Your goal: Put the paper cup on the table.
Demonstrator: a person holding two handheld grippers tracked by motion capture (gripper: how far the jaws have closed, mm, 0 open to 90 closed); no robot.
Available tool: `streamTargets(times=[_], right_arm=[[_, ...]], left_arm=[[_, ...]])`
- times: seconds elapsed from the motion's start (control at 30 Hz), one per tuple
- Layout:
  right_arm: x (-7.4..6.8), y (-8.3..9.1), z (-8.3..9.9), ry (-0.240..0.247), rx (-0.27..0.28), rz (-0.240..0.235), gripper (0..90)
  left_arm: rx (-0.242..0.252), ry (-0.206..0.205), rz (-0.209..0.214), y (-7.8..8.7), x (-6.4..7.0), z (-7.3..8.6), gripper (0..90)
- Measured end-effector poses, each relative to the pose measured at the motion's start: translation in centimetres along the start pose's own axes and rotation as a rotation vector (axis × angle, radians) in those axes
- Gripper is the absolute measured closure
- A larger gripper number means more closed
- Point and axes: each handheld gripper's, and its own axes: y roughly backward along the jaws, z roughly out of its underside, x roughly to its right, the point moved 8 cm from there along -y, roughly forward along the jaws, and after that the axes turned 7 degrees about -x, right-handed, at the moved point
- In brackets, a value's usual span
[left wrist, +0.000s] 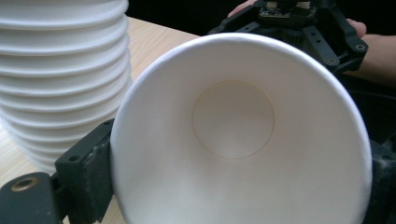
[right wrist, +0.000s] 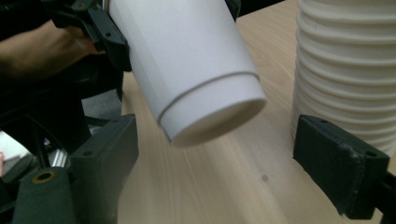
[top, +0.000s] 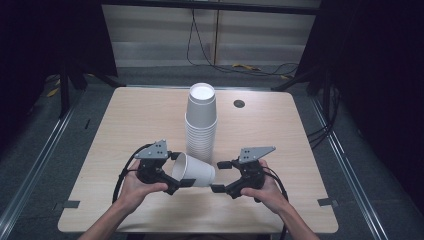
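Observation:
A single white paper cup (top: 196, 173) lies sideways in the air, low over the table. My left gripper (top: 176, 172) is shut on it near the rim, one jaw on each side. The left gripper view looks straight into that cup's mouth (left wrist: 233, 116), down to its round bottom. Its base (right wrist: 196, 70) points at my right gripper (top: 219, 176), which stands open just beyond it, not touching. Both jaw pads (right wrist: 107, 158) sit wide apart below the base. A tall stack of white cups (top: 201, 120) stands upright just behind both grippers.
The pale wooden table (top: 125, 125) has a small round grommet (top: 239, 103) to the right of the stack. The stack (right wrist: 350, 70) rises close beside my right gripper's far jaw. Cables lie on the floor behind the table, and dark curtains hang at both sides.

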Motion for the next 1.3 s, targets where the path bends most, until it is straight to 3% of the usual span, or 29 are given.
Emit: streamTargets(times=[0.27, 0.53, 0.6, 0.87, 0.93, 1.23, 1.3], right_arm=[[0.3, 0.8, 0.4, -0.009, 0.004, 0.046, 14.1], [1.8, 2.1, 1.0, -0.043, 0.028, 0.137, 14.4], [2.1, 2.8, 1.3, -0.049, 0.031, 0.178, 14.2], [3.1, 3.9, 1.9, -0.090, 0.069, 0.225, 14.4], [3.4, 4.1, 2.1, -0.104, 0.074, 0.235, 14.4], [4.4, 5.1, 2.6, -0.142, 0.096, 0.265, 14.7], [4.7, 5.3, 2.8, -0.150, 0.094, 0.277, 14.8]], left_arm=[[-0.026, 0.007, -0.027, 0.8, -0.4, 0.5, 8.9], [-0.056, 0.013, -0.055, 1.7, -1.0, 1.2, 8.9], [-0.063, 0.009, -0.069, 2.0, -1.1, 1.3, 8.8], [-0.100, 0.022, -0.097, 2.8, -1.7, 2.0, 8.8], [-0.111, 0.043, -0.126, 3.0, -2.1, 2.2, 8.6], [-0.117, 0.085, -0.166, 4.1, -3.4, 2.8, 8.2], [-0.143, 0.084, -0.189, 4.2, -3.9, 3.0, 8.2]])
